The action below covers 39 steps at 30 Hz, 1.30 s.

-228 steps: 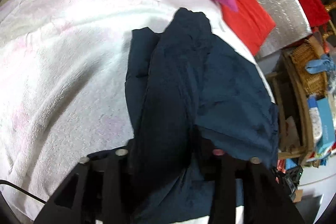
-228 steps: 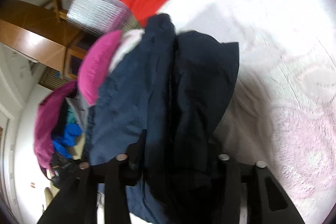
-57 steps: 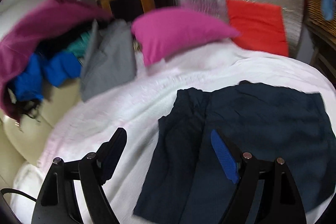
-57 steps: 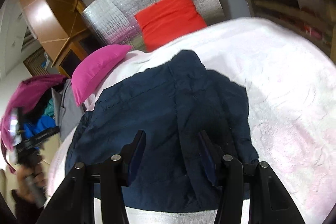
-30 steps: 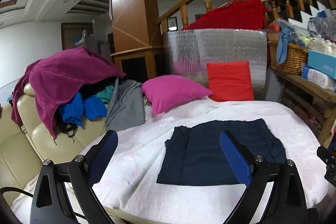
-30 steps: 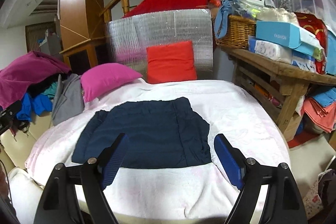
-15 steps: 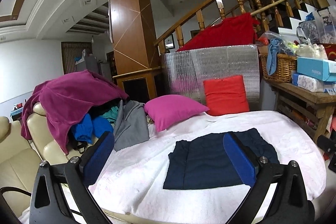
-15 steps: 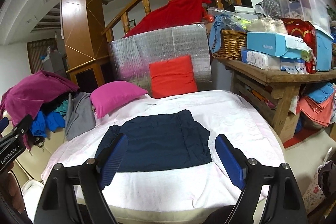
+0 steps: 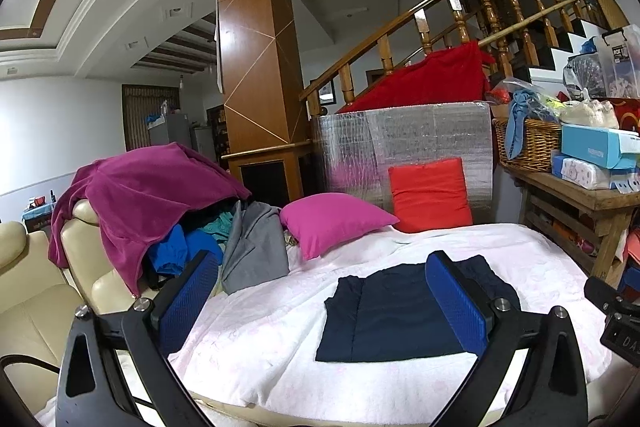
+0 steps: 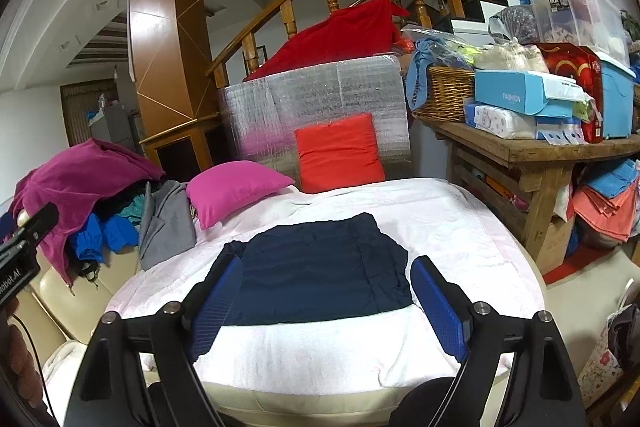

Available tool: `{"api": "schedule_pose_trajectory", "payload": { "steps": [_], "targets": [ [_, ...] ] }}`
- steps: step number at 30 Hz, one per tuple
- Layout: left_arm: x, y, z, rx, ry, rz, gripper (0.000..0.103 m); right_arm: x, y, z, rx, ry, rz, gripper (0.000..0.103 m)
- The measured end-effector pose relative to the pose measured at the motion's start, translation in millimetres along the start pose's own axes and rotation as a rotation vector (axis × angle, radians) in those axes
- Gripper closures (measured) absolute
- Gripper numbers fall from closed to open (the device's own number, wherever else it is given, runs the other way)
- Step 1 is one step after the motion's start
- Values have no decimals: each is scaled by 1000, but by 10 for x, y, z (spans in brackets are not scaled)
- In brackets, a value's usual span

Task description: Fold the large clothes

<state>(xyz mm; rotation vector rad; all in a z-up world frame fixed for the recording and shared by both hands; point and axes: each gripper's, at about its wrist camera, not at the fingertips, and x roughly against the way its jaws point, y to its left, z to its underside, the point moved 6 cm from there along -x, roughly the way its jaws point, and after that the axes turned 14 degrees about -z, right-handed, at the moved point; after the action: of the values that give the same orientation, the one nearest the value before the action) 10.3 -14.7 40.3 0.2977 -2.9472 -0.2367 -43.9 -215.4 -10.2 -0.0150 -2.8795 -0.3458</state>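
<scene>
Where fleecy white cover (image 10: 460,227) spreads, navy rectangle (image 10: 316,267) lies.

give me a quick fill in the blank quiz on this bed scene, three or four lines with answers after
1. The folded navy garment lies flat on the ____ blanket.
2. Beside the pink pillow, leaning on the silver panel, stands a ____ cushion.
3. The jaws of the right hand-held gripper stand ____, with nothing between them.
4. On the wooden table the wicker ____ sits left of the blue boxes.

Missing words: white; red; open; basket
</scene>
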Motion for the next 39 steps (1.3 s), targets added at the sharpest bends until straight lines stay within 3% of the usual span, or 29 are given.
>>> {"api": "schedule_pose_trajectory", "payload": {
  "steps": [9, 39],
  "targets": [
    [-146, 0, 87, -12, 39, -15, 0, -89, 10, 74, -4, 21, 0, 14],
    [-175, 88, 86, 6, 37, -18, 0, -95, -7, 25, 21, 7, -2, 14]
  ]
}}
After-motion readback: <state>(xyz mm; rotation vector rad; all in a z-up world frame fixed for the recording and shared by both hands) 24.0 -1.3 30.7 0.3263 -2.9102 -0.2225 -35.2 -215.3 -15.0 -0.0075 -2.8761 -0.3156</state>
